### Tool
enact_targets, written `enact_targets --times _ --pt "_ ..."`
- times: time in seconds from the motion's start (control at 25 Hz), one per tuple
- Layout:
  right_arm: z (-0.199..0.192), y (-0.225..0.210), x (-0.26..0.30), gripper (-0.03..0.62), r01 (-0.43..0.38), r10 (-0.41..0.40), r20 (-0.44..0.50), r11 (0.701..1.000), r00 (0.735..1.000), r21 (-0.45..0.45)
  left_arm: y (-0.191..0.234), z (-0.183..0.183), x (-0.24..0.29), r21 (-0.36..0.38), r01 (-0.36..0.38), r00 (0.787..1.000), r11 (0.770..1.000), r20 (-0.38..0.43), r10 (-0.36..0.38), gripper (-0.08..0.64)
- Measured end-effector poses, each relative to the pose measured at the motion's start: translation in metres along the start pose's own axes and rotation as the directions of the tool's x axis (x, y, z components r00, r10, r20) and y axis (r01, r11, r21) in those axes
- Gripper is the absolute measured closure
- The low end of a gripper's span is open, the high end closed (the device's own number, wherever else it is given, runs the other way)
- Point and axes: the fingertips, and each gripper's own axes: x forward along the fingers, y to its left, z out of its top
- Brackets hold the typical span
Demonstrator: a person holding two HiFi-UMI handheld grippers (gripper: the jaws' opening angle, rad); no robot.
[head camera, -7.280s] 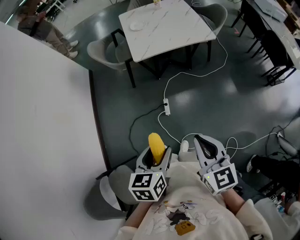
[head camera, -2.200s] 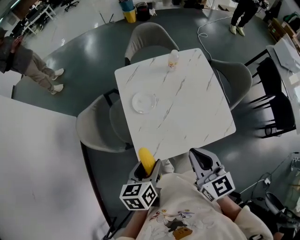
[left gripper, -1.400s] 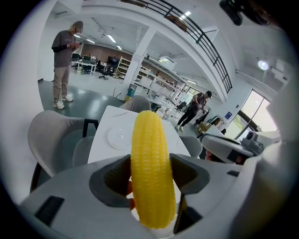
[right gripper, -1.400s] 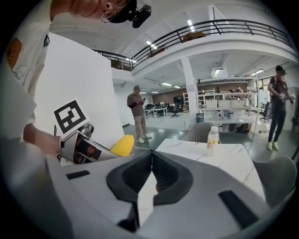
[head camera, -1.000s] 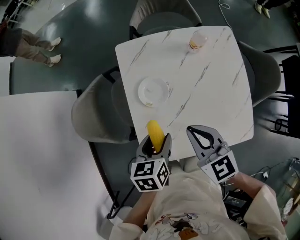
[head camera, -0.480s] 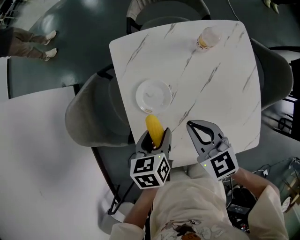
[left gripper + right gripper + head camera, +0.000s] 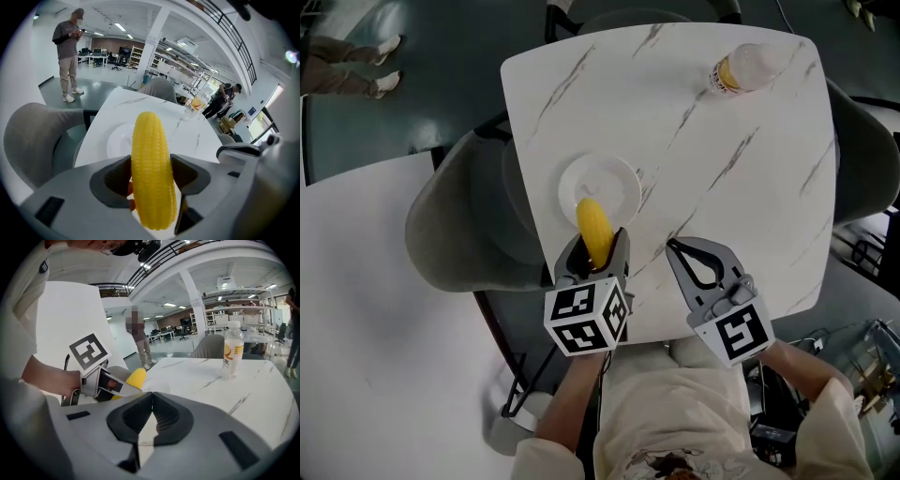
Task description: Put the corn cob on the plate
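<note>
My left gripper [image 7: 593, 253] is shut on a yellow corn cob [image 7: 593, 231], which sticks out forward between its jaws. In the left gripper view the corn cob [image 7: 152, 168] stands upright in the grip, with the white plate [image 7: 119, 140] just beyond it on the marble table. From the head view the cob's tip hangs over the near rim of the plate [image 7: 616, 177]. My right gripper [image 7: 694, 265] hovers over the table's near edge, shut, nothing between its jaws. The corn cob [image 7: 133, 378] and left gripper [image 7: 101, 383] show at the left of the right gripper view.
The white marble table [image 7: 741, 178] carries a bottle of orange drink [image 7: 748, 67] at its far right corner. Grey chairs [image 7: 450, 234] stand around it. A person [image 7: 68, 49] stands off in the hall. A white panel [image 7: 375, 309] lies at left.
I have walked up to the table with both grippers. The left gripper has carried the corn cob forward from the table's near edge to above the plate's near rim.
</note>
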Motion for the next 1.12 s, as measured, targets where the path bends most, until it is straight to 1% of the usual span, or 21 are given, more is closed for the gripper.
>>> enact_targets --times 0.28,0.4,0.56,0.84,1.0,1.12 --pt "-0.006 -0.015 0.02 0.586 -0.004 0.004 0.011 1.0 1.0 0.021 0.012 0.008 0.03 0.028 -0.032 0.999 0.999 -0.016 0.033 0.302" --pt "-0.006 -0.02 0.028 0.586 0.012 -0.012 0.018 1.0 1.0 0.022 0.014 0.013 0.039 0.039 -0.037 0.999 0.999 -0.027 0.038 0.302" --pt "-0.007 -0.03 0.04 0.586 0.034 -0.036 0.03 0.998 0.999 0.062 0.017 0.023 0.047 0.05 -0.05 0.999 0.998 -0.008 0.05 0.302" --pt "-0.008 -0.035 0.048 0.586 0.036 -0.04 0.046 0.996 0.998 0.088 0.022 0.026 0.06 0.077 -0.076 0.996 0.994 -0.037 0.079 0.302" --pt "-0.01 -0.037 0.047 0.586 0.037 -0.042 0.044 0.995 0.998 0.097 0.023 0.032 0.064 0.108 -0.103 0.994 0.989 -0.026 0.106 0.302" --pt "-0.013 -0.037 0.045 0.586 0.037 -0.041 0.037 0.995 0.998 0.097 0.025 0.036 0.064 0.112 -0.129 0.992 0.985 0.001 0.129 0.302"
